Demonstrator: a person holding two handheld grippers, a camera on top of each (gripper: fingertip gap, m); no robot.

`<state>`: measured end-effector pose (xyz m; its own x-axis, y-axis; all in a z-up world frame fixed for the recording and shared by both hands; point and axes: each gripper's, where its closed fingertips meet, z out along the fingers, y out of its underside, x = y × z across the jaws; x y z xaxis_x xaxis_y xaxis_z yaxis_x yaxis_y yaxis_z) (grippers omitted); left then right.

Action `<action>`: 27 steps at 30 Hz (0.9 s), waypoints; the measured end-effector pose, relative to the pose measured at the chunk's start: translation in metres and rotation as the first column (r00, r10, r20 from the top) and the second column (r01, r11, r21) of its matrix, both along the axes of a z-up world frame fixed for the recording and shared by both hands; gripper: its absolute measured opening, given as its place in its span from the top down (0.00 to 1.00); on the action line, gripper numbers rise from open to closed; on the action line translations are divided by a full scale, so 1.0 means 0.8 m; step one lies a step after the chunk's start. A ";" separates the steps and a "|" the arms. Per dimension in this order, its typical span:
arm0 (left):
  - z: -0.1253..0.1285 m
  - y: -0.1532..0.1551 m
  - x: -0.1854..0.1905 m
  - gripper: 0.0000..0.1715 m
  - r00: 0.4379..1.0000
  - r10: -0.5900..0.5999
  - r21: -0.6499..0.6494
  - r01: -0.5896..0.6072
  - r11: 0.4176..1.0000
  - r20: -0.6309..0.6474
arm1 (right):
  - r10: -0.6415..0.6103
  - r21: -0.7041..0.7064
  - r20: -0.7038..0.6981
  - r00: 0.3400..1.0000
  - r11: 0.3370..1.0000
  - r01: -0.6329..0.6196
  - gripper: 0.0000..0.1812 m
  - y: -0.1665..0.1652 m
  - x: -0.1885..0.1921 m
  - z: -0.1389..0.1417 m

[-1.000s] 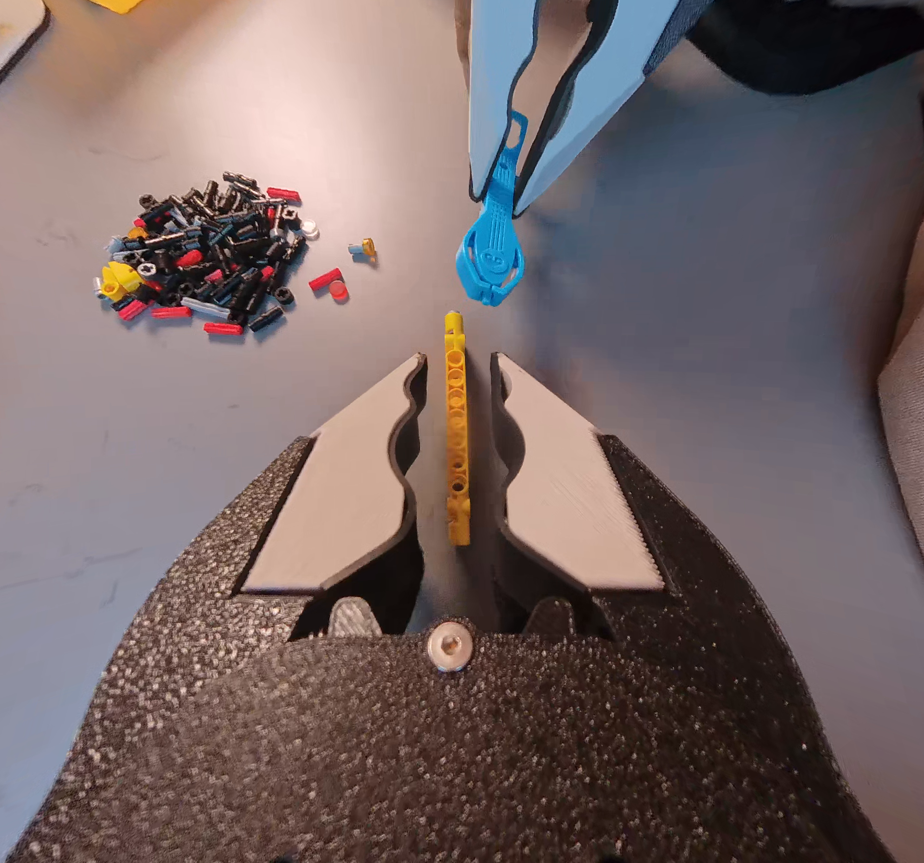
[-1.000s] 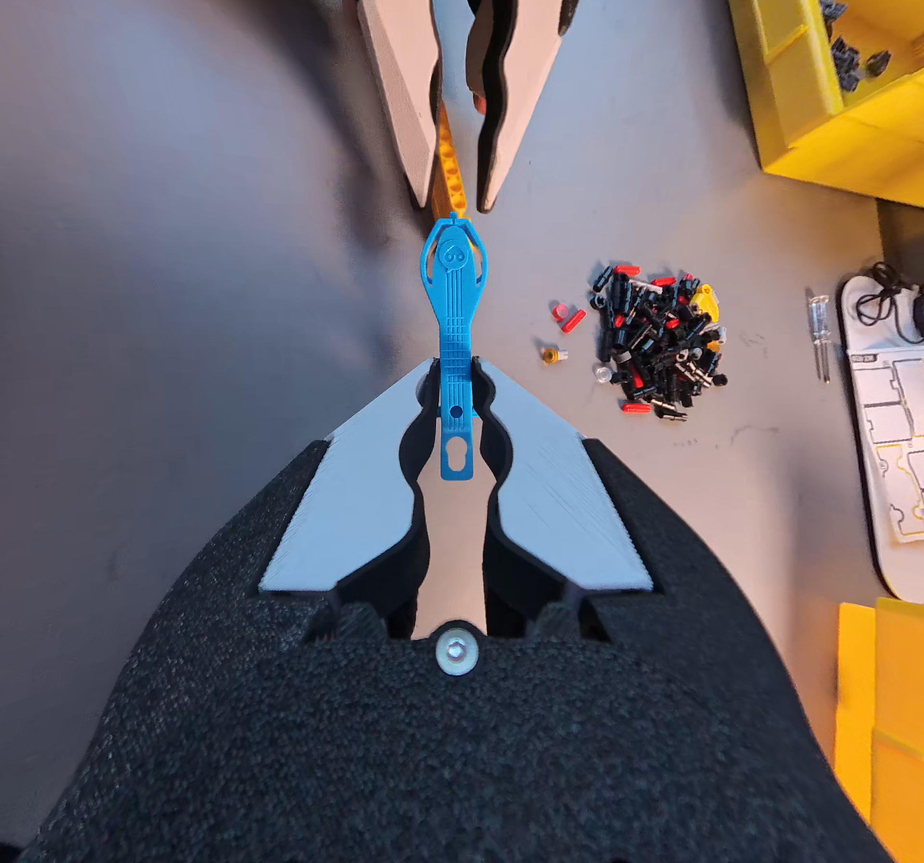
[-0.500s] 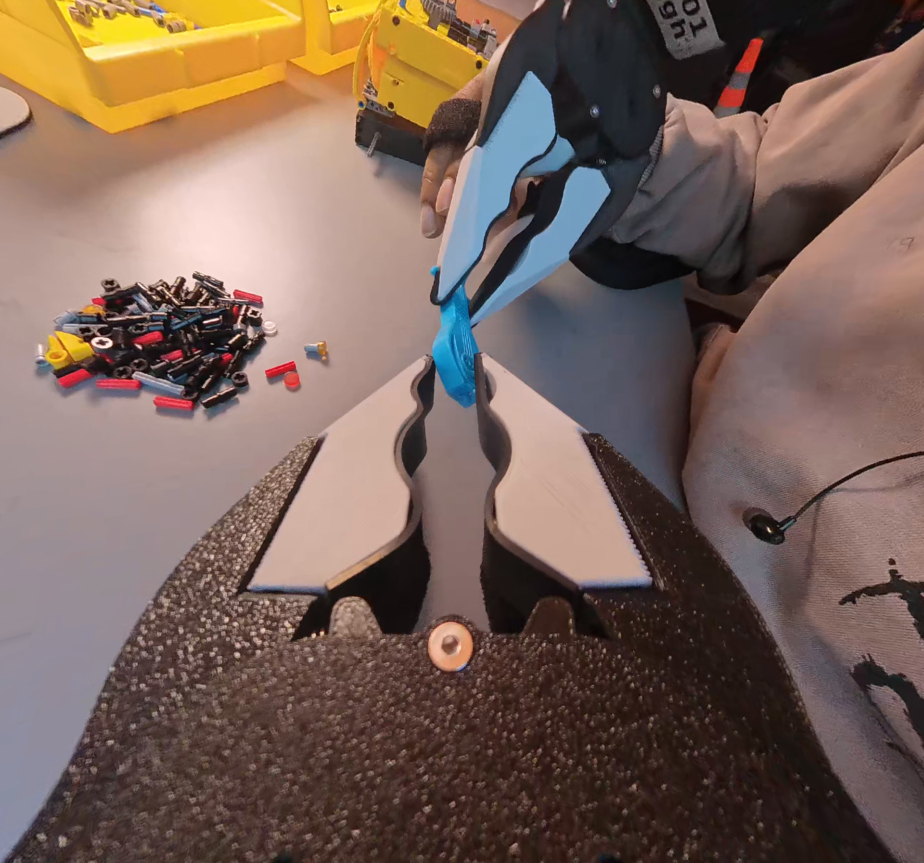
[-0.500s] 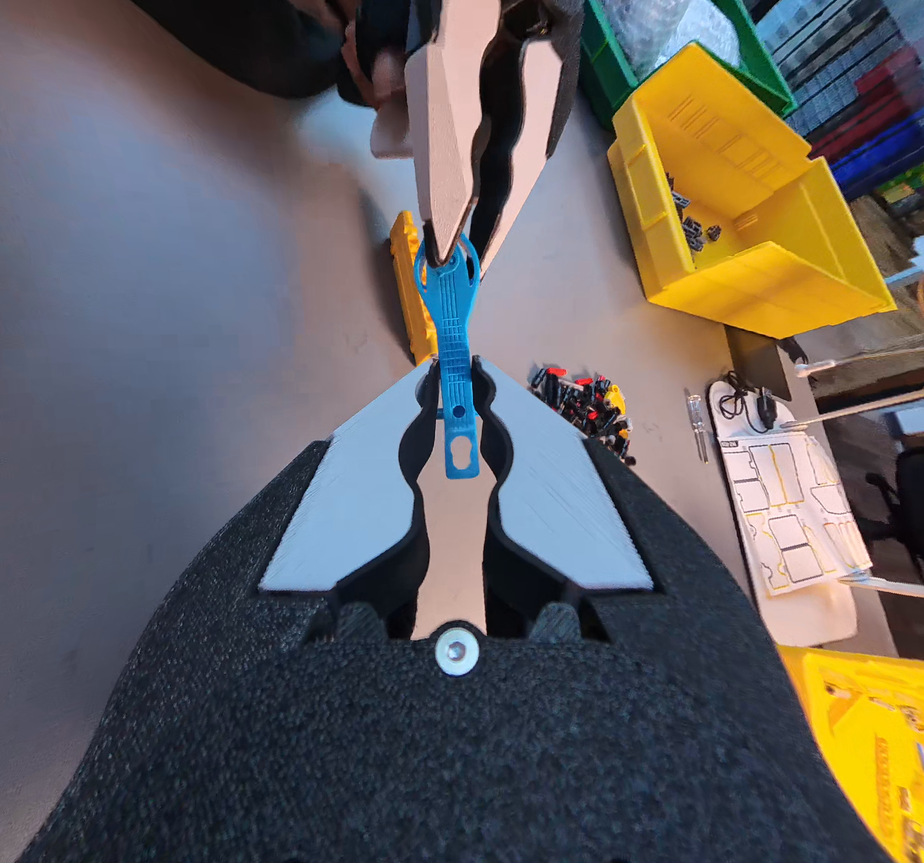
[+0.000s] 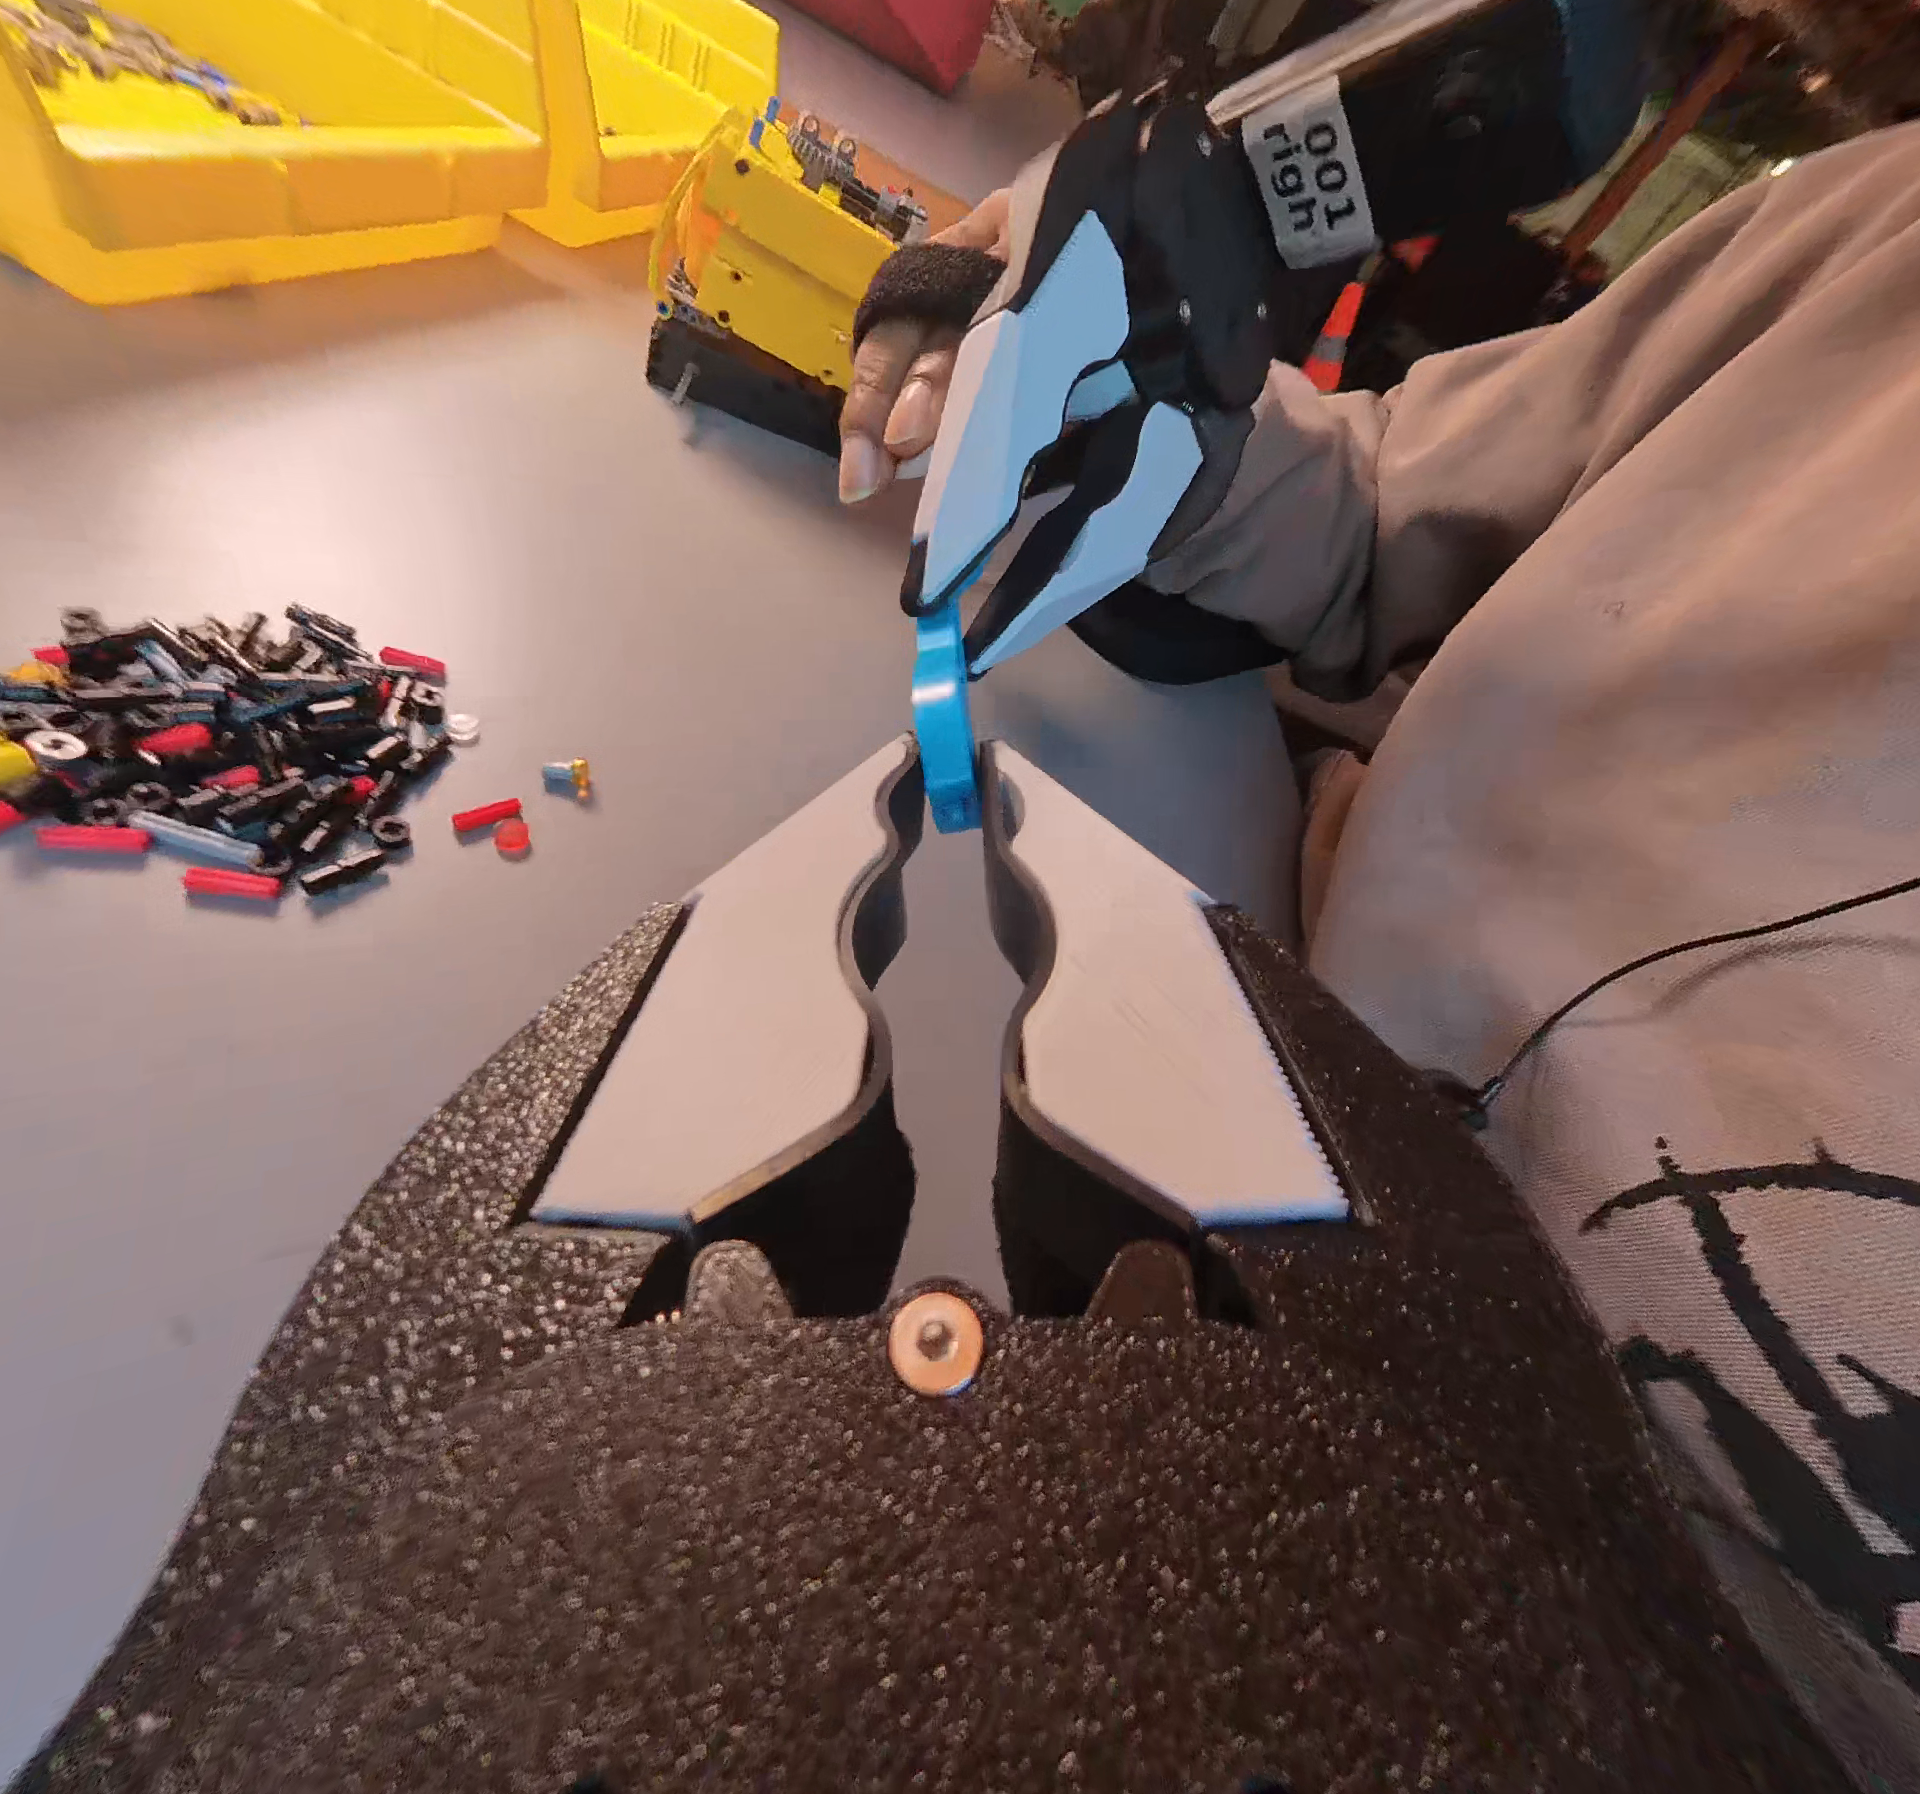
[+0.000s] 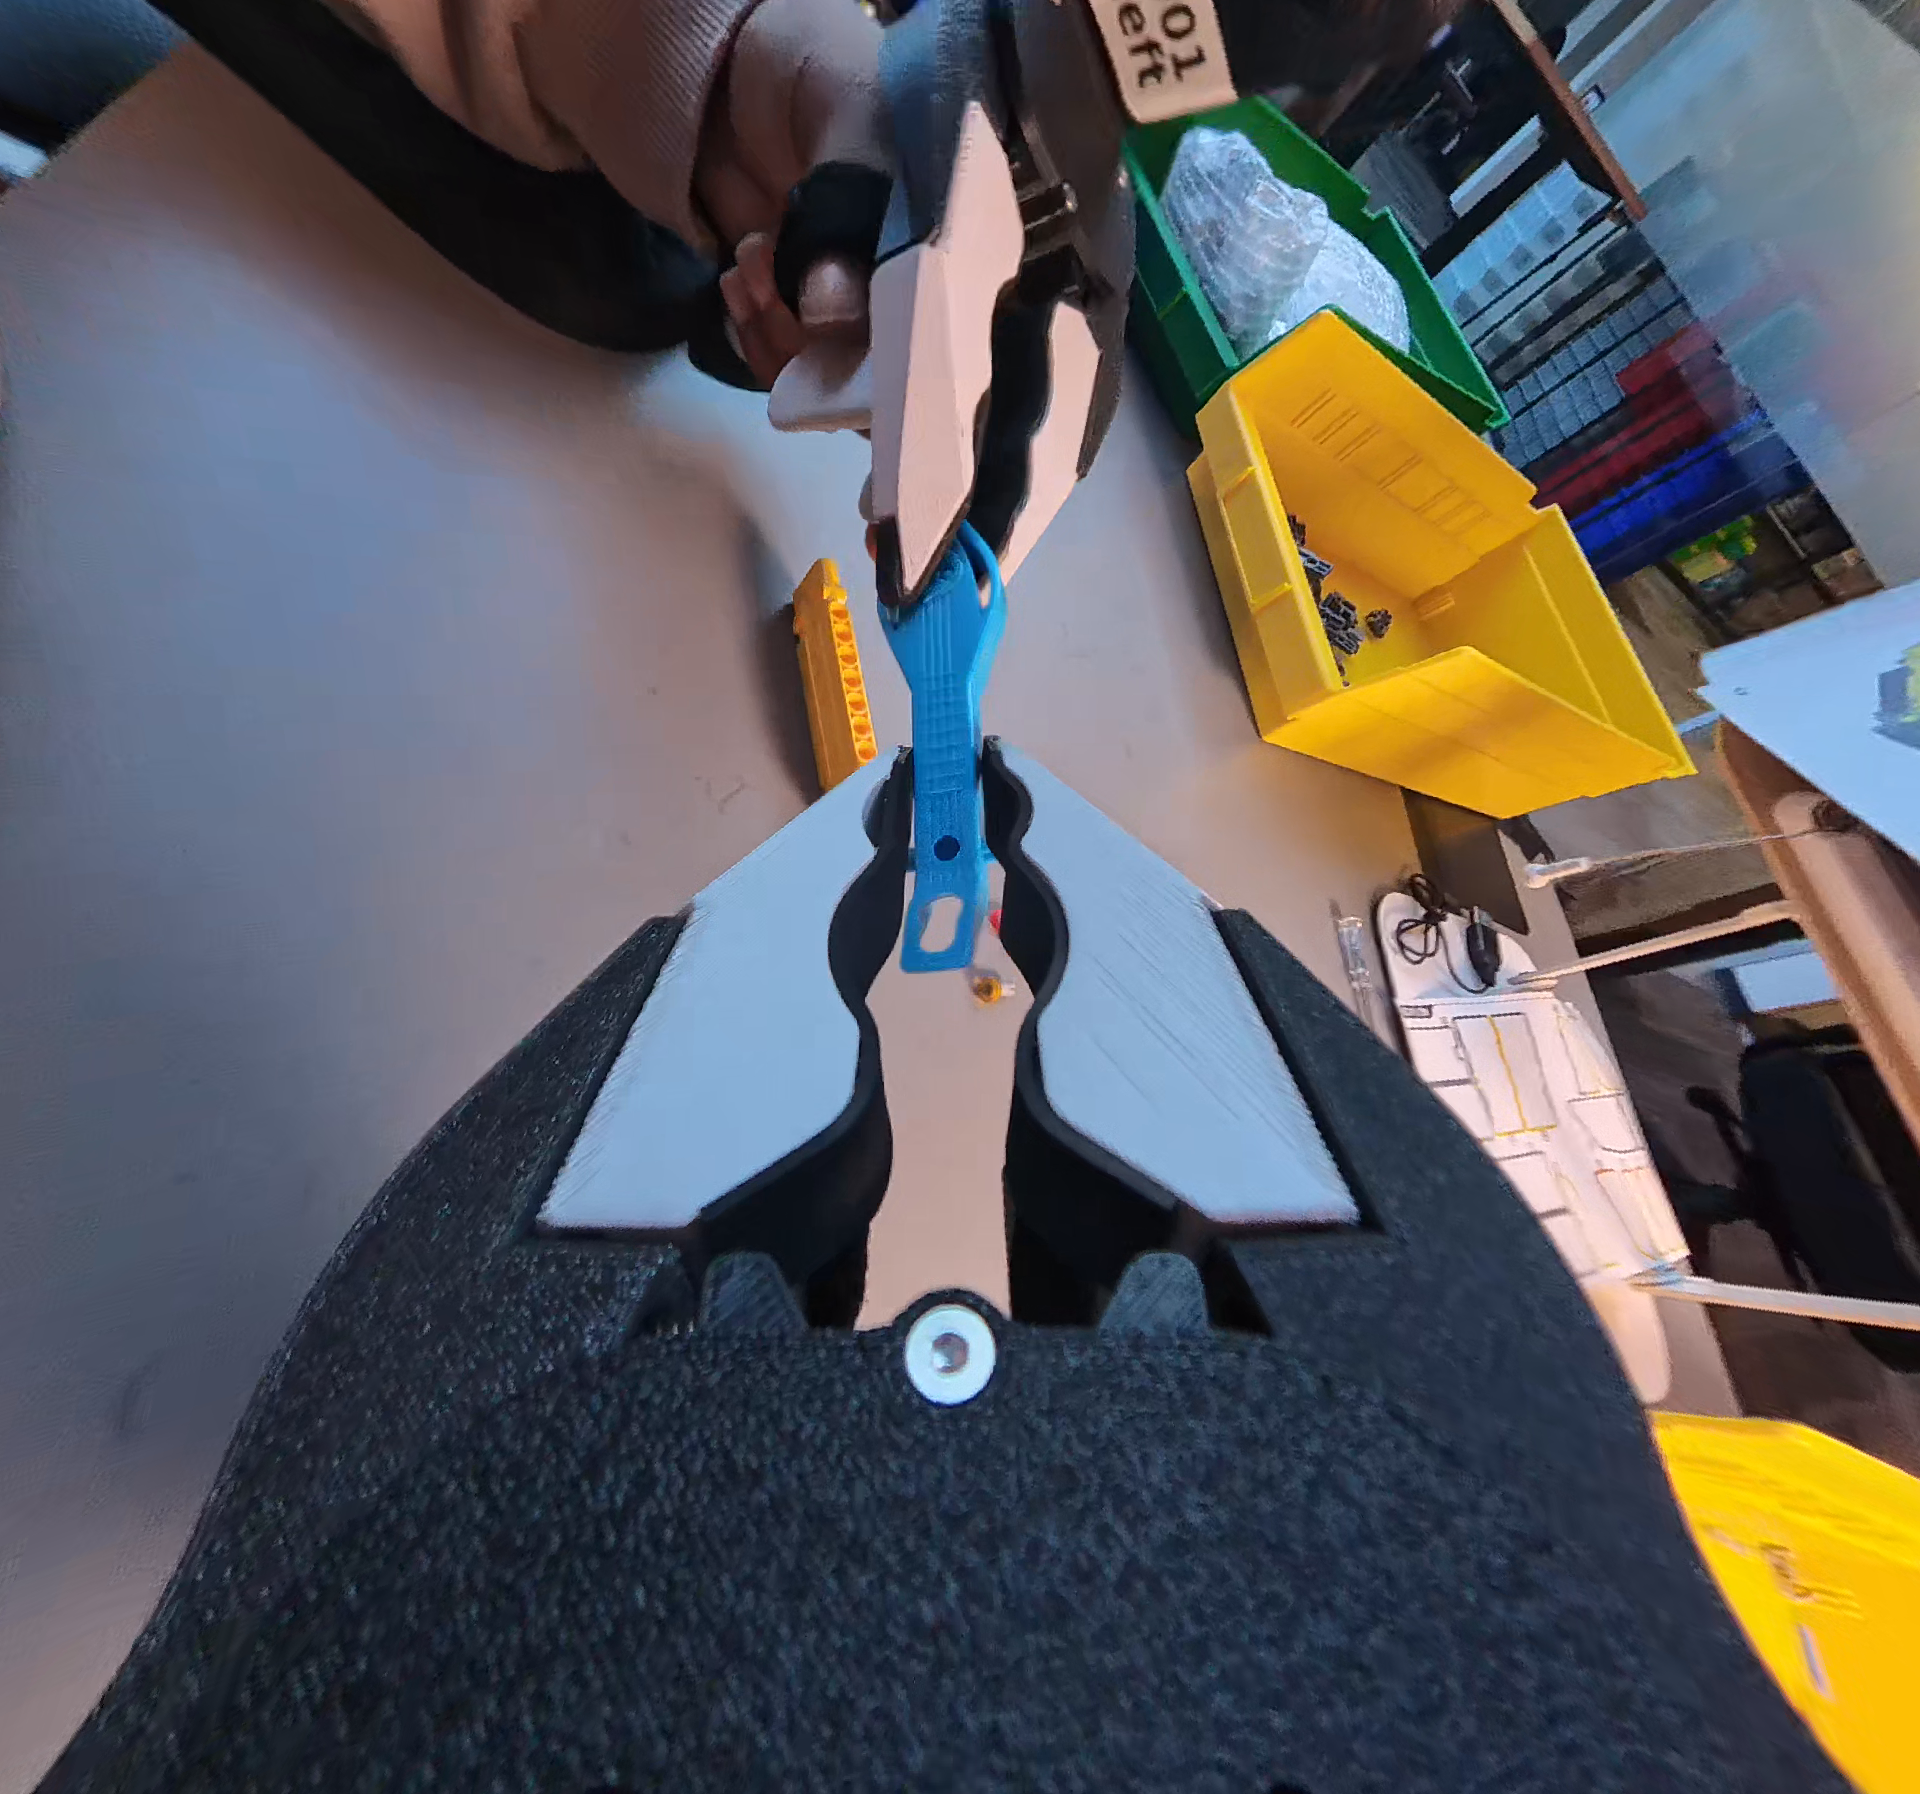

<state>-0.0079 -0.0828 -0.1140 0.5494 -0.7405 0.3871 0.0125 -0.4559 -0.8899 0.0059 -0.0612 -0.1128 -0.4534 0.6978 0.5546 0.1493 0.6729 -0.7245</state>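
Observation:
A blue plastic tool (image 5: 940, 705) with a forked head and a flat handle hangs in the air between both grippers. My left gripper (image 5: 951, 757) is closed on its forked head. My right gripper (image 6: 943, 765) is shut on its handle (image 6: 945, 809). The right gripper (image 5: 945, 632) comes down from above in the left wrist view, and the left gripper (image 6: 951, 575) shows at the top of the right wrist view. A yellow beam with holes (image 6: 836, 674) lies on the grey table (image 6: 364, 705) beneath them, apart from both grippers.
A pile of small black, red and blue parts (image 5: 208, 736) lies left. Yellow bins (image 5: 312, 134) and a yellow and black model (image 5: 769, 290) stand behind it. A yellow bin (image 6: 1423, 622), a green bin (image 6: 1299, 258) and a printed sheet (image 6: 1538, 1121) are to the right. A person's sleeve (image 5: 1558, 705) fills the right. My two grippers' fingertips are within a few centimetres of each other.
My left gripper has left the yellow beam on the table, risen and closed on the tool's head. Both grippers have tilted up from the table with the tool between them.

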 end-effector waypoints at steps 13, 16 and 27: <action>0.039 -0.009 0.015 0.96 0.997 0.035 0.377 -0.004 0.926 -0.074 | 0.143 -0.675 -0.060 0.988 0.723 -0.145 0.95 -0.031 -0.002 0.041; 0.045 -0.008 0.017 0.96 0.999 0.035 0.386 -0.024 0.922 -0.021 | 0.122 -0.683 -0.069 0.990 0.718 -0.136 0.96 -0.033 -0.007 0.044; 0.034 -0.002 0.014 0.96 0.998 0.052 0.324 -0.037 0.945 -0.037 | 0.118 -0.741 0.019 0.993 0.669 -0.065 0.96 -0.025 -0.012 0.032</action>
